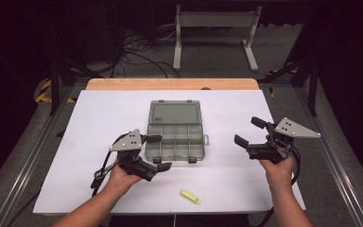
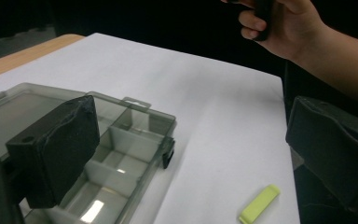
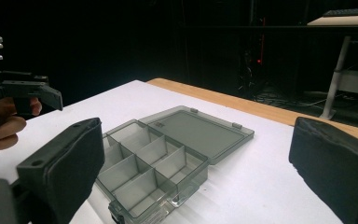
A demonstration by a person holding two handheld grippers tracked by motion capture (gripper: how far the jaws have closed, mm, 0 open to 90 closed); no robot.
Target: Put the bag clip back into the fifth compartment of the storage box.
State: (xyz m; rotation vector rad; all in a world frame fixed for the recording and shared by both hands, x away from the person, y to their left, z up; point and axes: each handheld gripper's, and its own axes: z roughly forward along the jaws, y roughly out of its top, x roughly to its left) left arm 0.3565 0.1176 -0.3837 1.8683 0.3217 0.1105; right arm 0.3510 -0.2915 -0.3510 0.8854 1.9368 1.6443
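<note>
The grey compartment box (image 1: 176,130) lies open mid-desk (image 1: 99,123), lid folded back to the far side. The left claw (image 1: 157,152) hovers wide open and empty at its near-left corner. The right claw (image 1: 249,131), equally wide and empty, hangs well off right, with a yellow-green piece (image 1: 190,196) near the front edge.

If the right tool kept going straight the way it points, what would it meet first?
Probably the open box: it lies ahead between the spread jaws of the right tool. It may pass above it; depth is unclear.
</note>
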